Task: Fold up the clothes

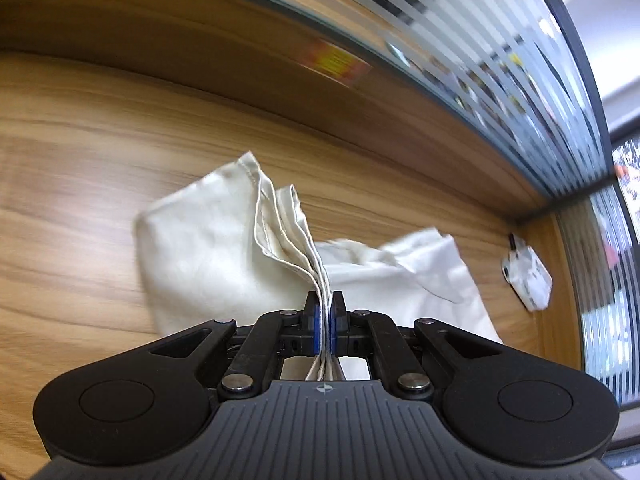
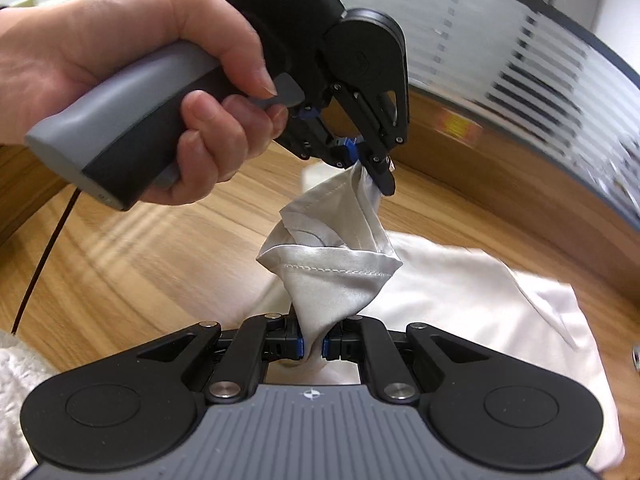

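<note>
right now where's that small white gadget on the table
In the left wrist view the small white gadget lies on the wooden table at the far right, near the corner of the striped glass partition, apart from the cream garment.

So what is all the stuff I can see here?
garment: one, cream white, partly on the table, edges lifted in both grippers
small box: one, white, on the table near the corner
table: one, wood brown, under everything
glass wall: one, striped frosted, behind the table
fluffy cloth: one, white, table's near left edge
left gripper: one, black, jaws shut on garment
right gripper: one, black, jaws shut on garment
hand: one, holding the left gripper
</note>
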